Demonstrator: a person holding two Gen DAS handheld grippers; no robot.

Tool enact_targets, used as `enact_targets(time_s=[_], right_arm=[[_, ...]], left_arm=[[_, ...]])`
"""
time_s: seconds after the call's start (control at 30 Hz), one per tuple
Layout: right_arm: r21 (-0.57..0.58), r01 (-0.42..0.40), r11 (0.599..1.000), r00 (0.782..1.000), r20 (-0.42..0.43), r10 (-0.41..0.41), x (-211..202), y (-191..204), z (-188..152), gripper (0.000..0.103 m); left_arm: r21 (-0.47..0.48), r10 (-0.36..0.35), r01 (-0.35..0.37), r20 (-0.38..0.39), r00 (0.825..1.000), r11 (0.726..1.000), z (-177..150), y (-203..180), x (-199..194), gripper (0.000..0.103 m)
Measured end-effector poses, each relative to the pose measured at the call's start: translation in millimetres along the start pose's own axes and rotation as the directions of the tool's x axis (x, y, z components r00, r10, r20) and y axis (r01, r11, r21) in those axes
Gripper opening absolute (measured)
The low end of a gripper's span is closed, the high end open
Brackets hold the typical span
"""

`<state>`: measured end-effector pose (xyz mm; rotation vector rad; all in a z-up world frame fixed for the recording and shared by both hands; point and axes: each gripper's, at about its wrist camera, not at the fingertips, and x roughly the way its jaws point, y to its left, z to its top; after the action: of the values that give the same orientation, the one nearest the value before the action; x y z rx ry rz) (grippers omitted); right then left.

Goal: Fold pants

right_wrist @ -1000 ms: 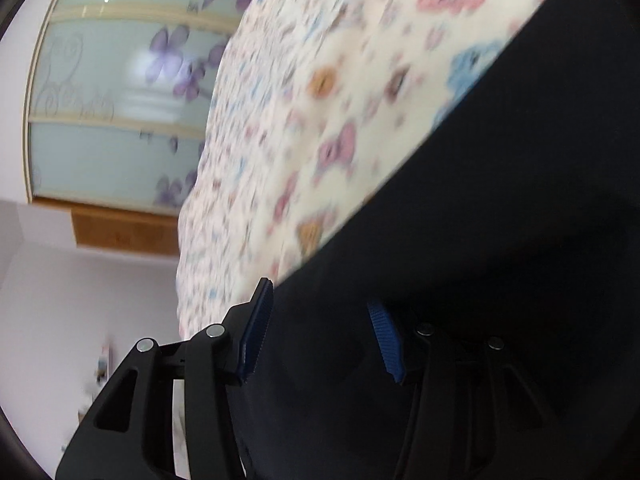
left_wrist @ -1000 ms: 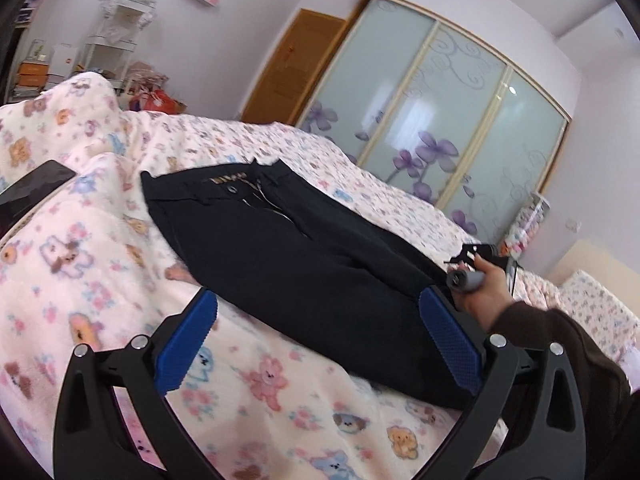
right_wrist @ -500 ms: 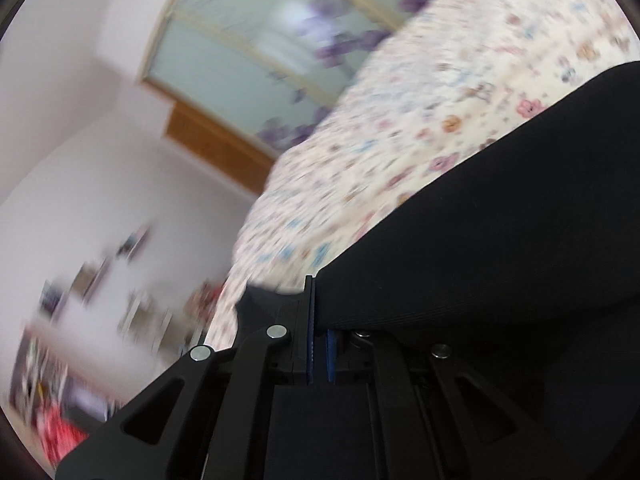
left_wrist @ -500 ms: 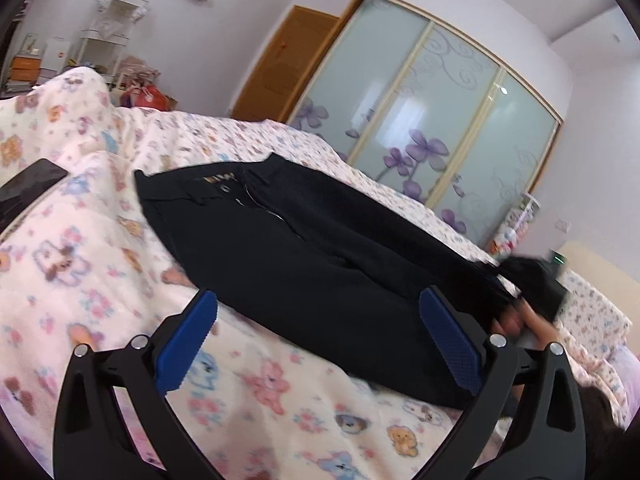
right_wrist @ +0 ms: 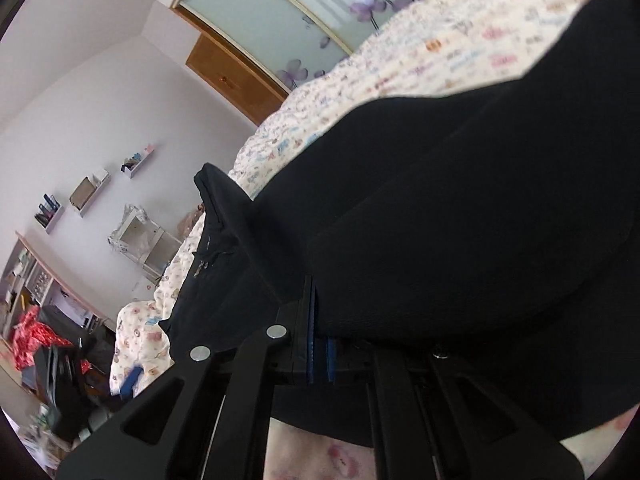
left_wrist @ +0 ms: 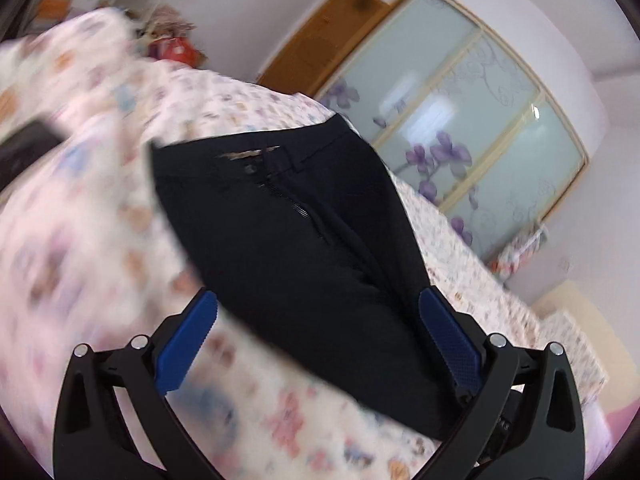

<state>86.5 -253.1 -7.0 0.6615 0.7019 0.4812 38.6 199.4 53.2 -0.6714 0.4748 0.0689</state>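
Note:
Black pants [left_wrist: 288, 236] lie on a bed with a flowered, bear-print cover [left_wrist: 80, 216], waistband and zipper toward the far side. My left gripper [left_wrist: 320, 332] is open just above the cloth, its blue pads [left_wrist: 188, 340] wide apart over the near part of the pants. In the right wrist view the pants [right_wrist: 460, 208] fill most of the picture, one leg lifted and bulging. My right gripper [right_wrist: 319, 312] is shut on the pants, blue pads pressed together on a fold of the black cloth.
A dark flat object [left_wrist: 24, 152] lies on the cover at the left. A wooden door [left_wrist: 320, 52] and sliding glass wardrobe doors [left_wrist: 472, 128] stand behind the bed. Shelves and clutter [right_wrist: 48, 344] fill the room's left corner beside the bed.
My right gripper closed on the pants and rolled, lifting the leg sideways. The left gripper shifted over the pants, staying open. The hand seen at the right has left the left wrist view.

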Motion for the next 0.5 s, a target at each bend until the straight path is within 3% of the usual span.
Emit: enact_targets(time_s=[0.13, 0.2, 0.3, 0.37, 0.5], right_arm=[[0.013, -0.009, 1.0, 1.0, -0.015, 0.009, 15.7, -5.7, 10.6, 0.004], [0.016, -0.015, 1.0, 1.0, -0.022, 0.016, 13.1, -9.5, 8.2, 0.004], [0.018, -0.016, 1.0, 0.999, -0.038, 0.017, 13.1, -12.0, 8.0, 0.004], [0.015, -0.018, 1.0, 0.999, -0.044, 0.019, 14.3, -10.5, 9.1, 0.004], [0.014, -0.025, 1.0, 0.998, -0.055, 0.026, 13.2, -9.3, 10.2, 0.005]], left_arm=[[0.123, -0.019, 0.032, -0.107, 0.994, 0.992, 43.6, -41.7, 51.0, 0.101], [0.097, -0.062, 0.081, -0.185, 0.981, 0.992, 65.5, -60.7, 86.3, 0.101], [0.04, -0.076, 0.087, -0.231, 0.97, 0.995, 89.1, -79.7, 129.5, 0.101], [0.008, -0.055, 0.06, -0.259, 0.964, 0.998, 100.8, -88.5, 160.2, 0.101], [0.057, 0.108, -0.095, -0.314, 0.943, 0.994, 114.1, -106.2, 226.5, 0.1]])
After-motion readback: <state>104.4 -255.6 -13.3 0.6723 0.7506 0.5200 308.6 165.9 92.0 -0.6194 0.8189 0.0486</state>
